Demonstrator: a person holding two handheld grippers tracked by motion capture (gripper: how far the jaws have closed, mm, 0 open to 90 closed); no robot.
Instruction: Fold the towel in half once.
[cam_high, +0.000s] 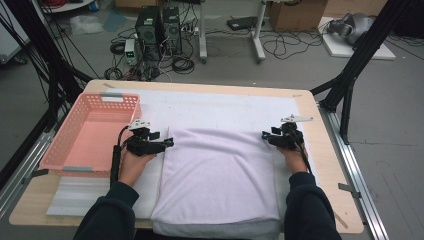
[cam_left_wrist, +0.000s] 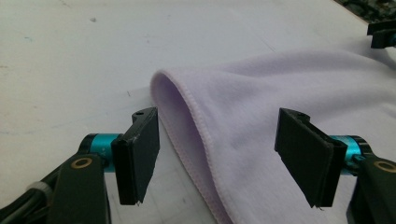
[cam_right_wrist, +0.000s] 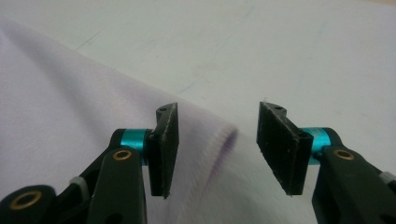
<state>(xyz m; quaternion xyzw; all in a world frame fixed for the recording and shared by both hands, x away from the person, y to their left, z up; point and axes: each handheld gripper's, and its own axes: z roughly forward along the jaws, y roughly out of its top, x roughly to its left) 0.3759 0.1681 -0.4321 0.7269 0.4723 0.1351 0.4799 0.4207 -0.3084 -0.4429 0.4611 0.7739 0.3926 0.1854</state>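
Sleeves (cam_high: 107, 215) and forearms are seen nearest, entering from the near table edge.

Left to right:
- Basket (cam_high: 67, 161), pink, is noted at the left of the table (cam_high: 327, 165), beside the white mat (cam_high: 220, 107).
- Left gripper (cam_high: 167, 143) is placed at the far left corner of the towel (cam_high: 220, 175). Its jaws are held wide apart, nothing clamped. In the left gripper view the folded corner (cam_left_wrist: 187, 98) is seen between and just ahead of the jaws, the hemmed edge running back toward the left one.
- Towel, lilac, folded double, is laid flat mid-table, its near end hanging over the table edge.
- Right gripper (cam_high: 265, 135) is placed at the far right corner. Its jaws are parted, nothing pressed; in the right gripper view the folded corner (cam_right_wrist: 219, 144) lies between them.

Handling, judged: the towel is taken to be light, soft and limp, with fleecy, non-slippery pile; no stiffness is expected, so sag is likely between the two holds. Hold is best taken at the two far corners, across both layers at the hem, so that neither layer slips free.
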